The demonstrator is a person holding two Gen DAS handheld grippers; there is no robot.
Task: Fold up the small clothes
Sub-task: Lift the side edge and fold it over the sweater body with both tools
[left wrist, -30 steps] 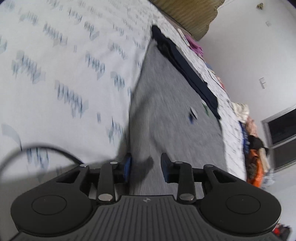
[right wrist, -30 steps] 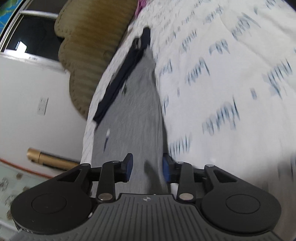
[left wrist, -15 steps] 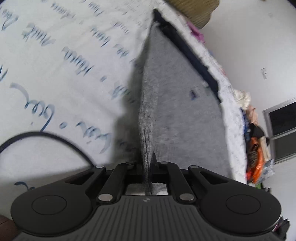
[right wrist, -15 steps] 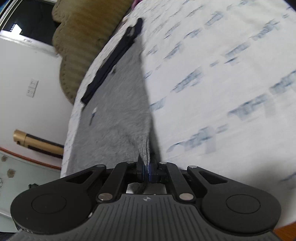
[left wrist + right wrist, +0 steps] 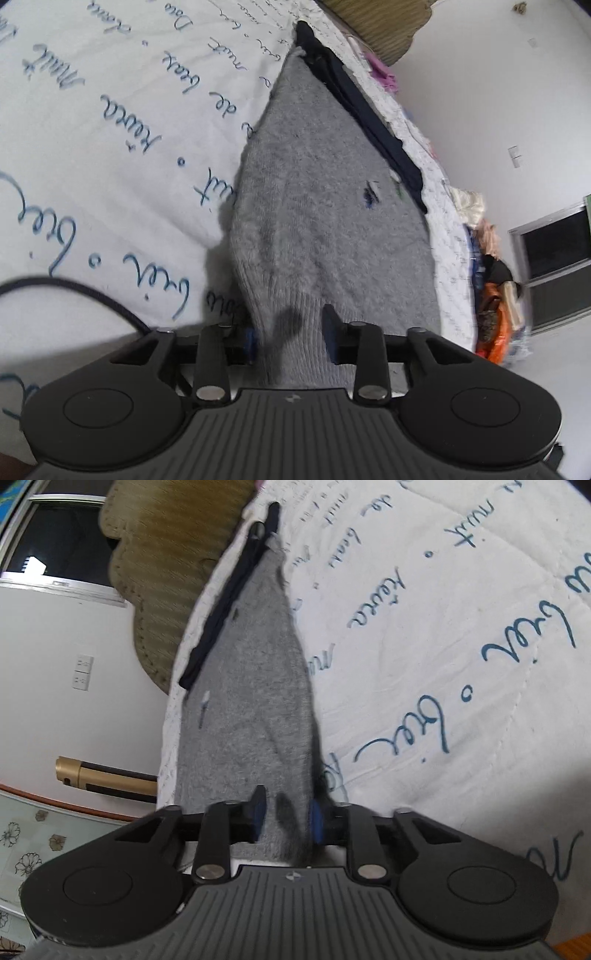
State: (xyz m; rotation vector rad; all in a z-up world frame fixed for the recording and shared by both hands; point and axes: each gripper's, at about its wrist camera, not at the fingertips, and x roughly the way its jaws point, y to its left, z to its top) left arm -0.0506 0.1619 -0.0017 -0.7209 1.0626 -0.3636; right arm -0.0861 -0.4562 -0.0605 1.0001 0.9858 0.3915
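bedsheet (image 5: 110, 122), blue script, "nuit"

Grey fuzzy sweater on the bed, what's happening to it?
A person is folding small clothes using a gripper in each hand. The grey sweater lies on a white bedsheet with blue writing. The left gripper and the right gripper each sit at its near edge, open, with the grey knit between their fingers. A dark blue garment lies along the sweater's far side.
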